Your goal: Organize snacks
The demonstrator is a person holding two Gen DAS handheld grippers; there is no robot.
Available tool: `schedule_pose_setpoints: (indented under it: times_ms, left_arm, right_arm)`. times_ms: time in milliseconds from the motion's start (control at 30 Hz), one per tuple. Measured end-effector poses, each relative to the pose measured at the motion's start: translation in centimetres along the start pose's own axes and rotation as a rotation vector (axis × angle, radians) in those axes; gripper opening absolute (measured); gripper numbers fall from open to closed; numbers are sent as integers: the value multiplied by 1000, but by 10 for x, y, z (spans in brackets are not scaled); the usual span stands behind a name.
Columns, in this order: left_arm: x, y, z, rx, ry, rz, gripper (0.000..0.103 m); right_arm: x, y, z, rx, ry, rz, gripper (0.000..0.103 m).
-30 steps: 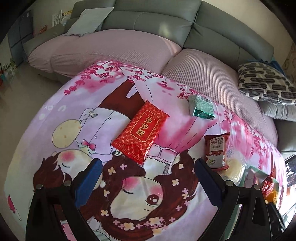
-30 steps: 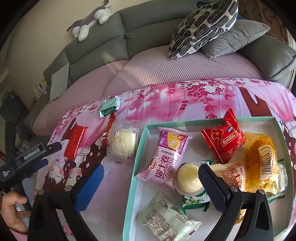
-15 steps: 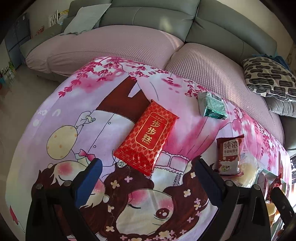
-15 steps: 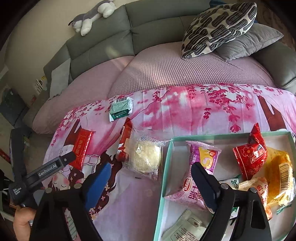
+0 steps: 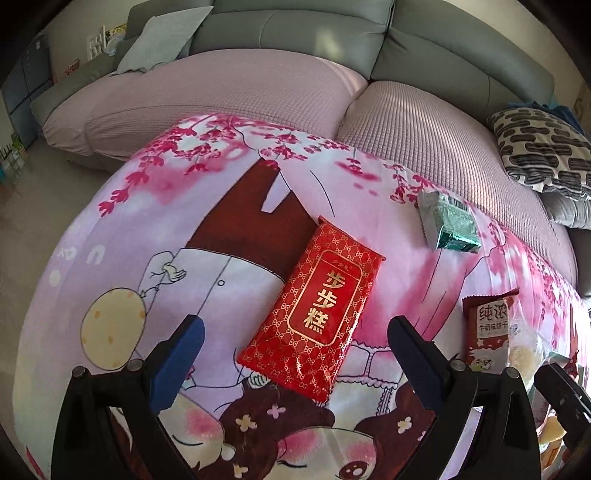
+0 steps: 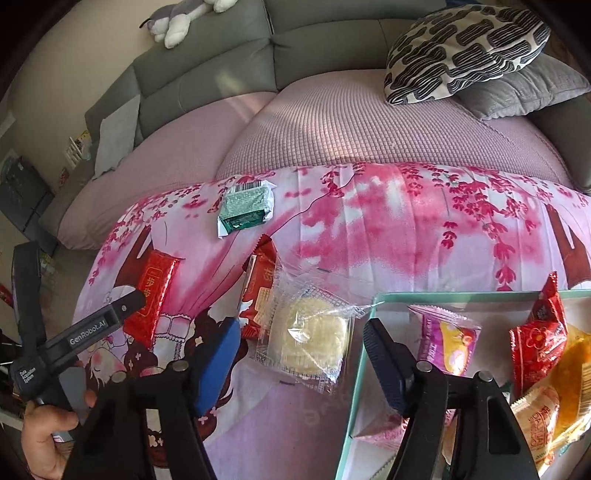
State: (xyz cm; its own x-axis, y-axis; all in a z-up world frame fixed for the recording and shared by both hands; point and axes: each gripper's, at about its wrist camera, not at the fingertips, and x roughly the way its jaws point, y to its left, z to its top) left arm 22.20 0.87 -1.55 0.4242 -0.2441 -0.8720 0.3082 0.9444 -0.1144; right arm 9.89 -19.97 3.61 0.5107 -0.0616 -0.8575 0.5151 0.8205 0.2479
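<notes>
A red-and-gold snack packet point(image 5: 314, 317) lies on the cartoon-print cloth, right between the fingers of my open left gripper point(image 5: 293, 338), just ahead of them; it also shows in the right wrist view point(image 6: 153, 295). My open right gripper point(image 6: 299, 341) is over a clear-wrapped pale cake point(image 6: 312, 338) beside the mint-green box point(image 6: 360, 369). A brown-red biscuit packet point(image 6: 260, 286) lies partly under the cake; it also shows in the left wrist view point(image 5: 489, 326). A green packet point(image 5: 448, 221) lies near the cloth's far edge, also in the right wrist view point(image 6: 245, 206).
The box holds several snacks: a purple packet point(image 6: 448, 341), a red packet point(image 6: 539, 332), orange packets point(image 6: 569, 387). A sofa with pink cover point(image 6: 332, 122) runs behind the cloth, with a patterned pillow point(image 6: 461, 48) and a plush toy point(image 6: 181, 18). The left gripper's body point(image 6: 74, 339) sits at left.
My left gripper has moved forward so the red-and-gold packet lies between its fingers. My right gripper has moved left from over the box to over the clear-wrapped cake.
</notes>
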Motion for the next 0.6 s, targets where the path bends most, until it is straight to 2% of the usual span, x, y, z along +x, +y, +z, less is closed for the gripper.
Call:
schedule_pose_setpoints:
  times_ms: [133,233,467,500,567,600]
  left_arm:
    - [12,-3,0,28,18,0,99]
    - [19,-5,-1,43,31,13,99]
    - [29,-16,-5,108,35,92,95]
    - [29,-16,-6,113,33,94,93]
    - [26,-16,-6,117,24,95,77]
    - [24,-15,-5,116,21,86,72]
  right_arm:
    - [12,2,0,0,20,-6,65]
    - [17,4,-1,-6,27,-17,64]
    - [18,-2,-1,16,26,-16,55]
    - [19,-4,-1,18,30,-20,52]
    - [20,-6,-1,28,36,-18,50]
    - [20,-7,-1,36,35,-14,50]
